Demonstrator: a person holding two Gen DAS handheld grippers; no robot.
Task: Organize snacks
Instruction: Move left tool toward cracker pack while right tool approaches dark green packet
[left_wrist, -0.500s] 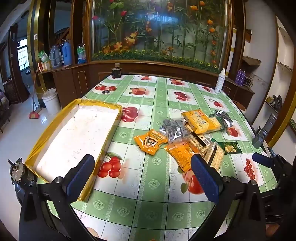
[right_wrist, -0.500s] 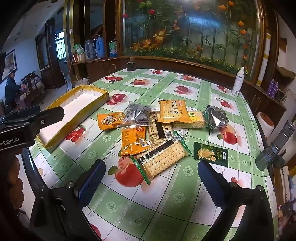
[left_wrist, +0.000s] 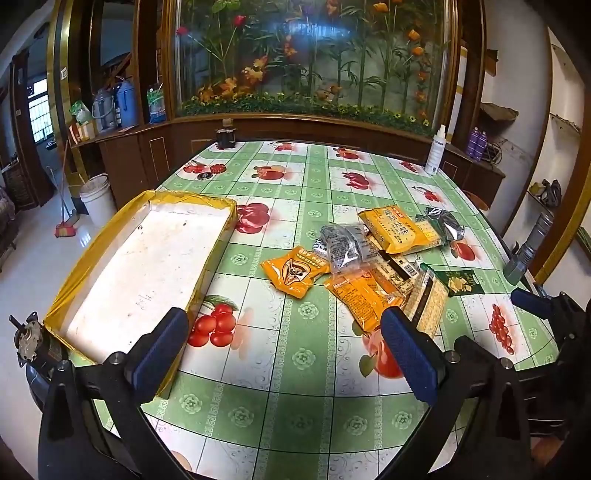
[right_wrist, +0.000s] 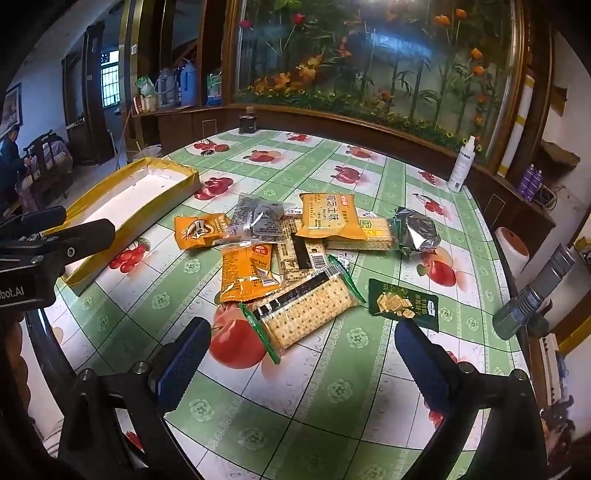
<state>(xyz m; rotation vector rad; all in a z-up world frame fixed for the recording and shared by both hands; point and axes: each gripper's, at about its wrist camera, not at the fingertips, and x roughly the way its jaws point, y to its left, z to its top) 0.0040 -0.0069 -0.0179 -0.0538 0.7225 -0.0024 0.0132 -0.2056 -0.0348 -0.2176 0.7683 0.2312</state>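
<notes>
Since nothing has yet been lifted, the snacks lie in one loose, overlapping heap on the green-and-white fruit-print oilcloth surface (right_wrist: 332, 391). Nearest the right claw (right_wrist: 303, 363) is a long clear-wrapped sleeve of square crackers with green ends (right_wrist: 306, 314), resting partly on an orange foil packet (right_wrist: 247, 273); just beside it, lying apart, is a flat dark green cracker pouch (right_wrist: 404, 302). Further back sit a yellow biscuit pack (right_wrist: 328, 216), a crumpled silver foil bag (right_wrist: 415, 230), a grey printed sachet (right_wrist: 255, 219) and a small orange packet with a face logo (right_wrist: 197, 230).

Both claws are spread wide and hold nothing: the right hovers low over the near edge of the heap, the left claw (left_wrist: 284, 354) hangs between the heap and the shallow white tray with yellow taped walls (left_wrist: 218, 236), which is bare.

My judgement is that the first pick is in hand, with the tray the likely destination. It would go best by taking the cracker sleeve across its narrow width, near the middle, so it stays level and the crackers are not crushed; a light squeeze should do. Lifting straight up before swinging toward the tray should avoid dragging the orange foil packet beneath. The slick wrappers may slip, so closing squarely matters.
</notes>
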